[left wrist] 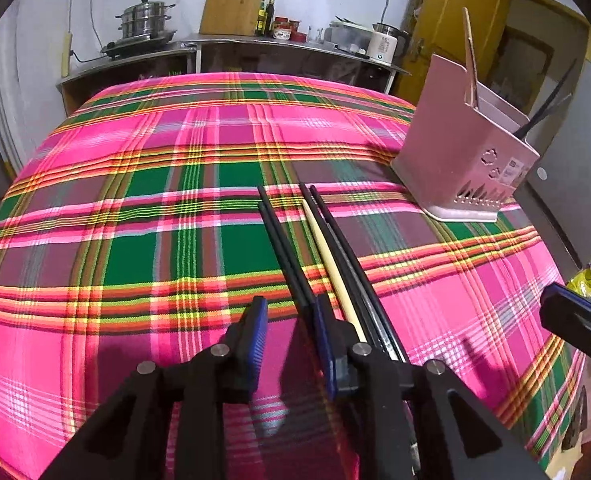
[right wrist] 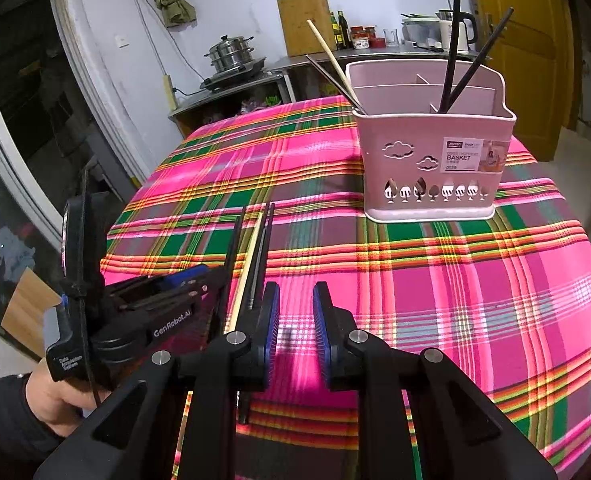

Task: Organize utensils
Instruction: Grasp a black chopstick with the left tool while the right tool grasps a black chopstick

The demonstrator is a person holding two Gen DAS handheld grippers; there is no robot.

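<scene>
Two tools (right wrist: pixel 293 328), five chopsticks (left wrist: pixel 319 240), one basket (right wrist: pixel 427 152)

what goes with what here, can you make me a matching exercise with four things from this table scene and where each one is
Things
1. pale wooden chopstick
2. pink utensil basket
3. left hand-held gripper
4. right hand-held gripper

Places or states
A. standing upright on the plaid tablecloth, with chopsticks sticking out of it
B. lying flat on the cloth among black chopsticks
C. jaws apart over bare cloth, nothing between them
D. at the near end of the loose chopsticks, one black stick running in between its pads

Pairs: 1-B, 2-A, 3-D, 4-C
</scene>
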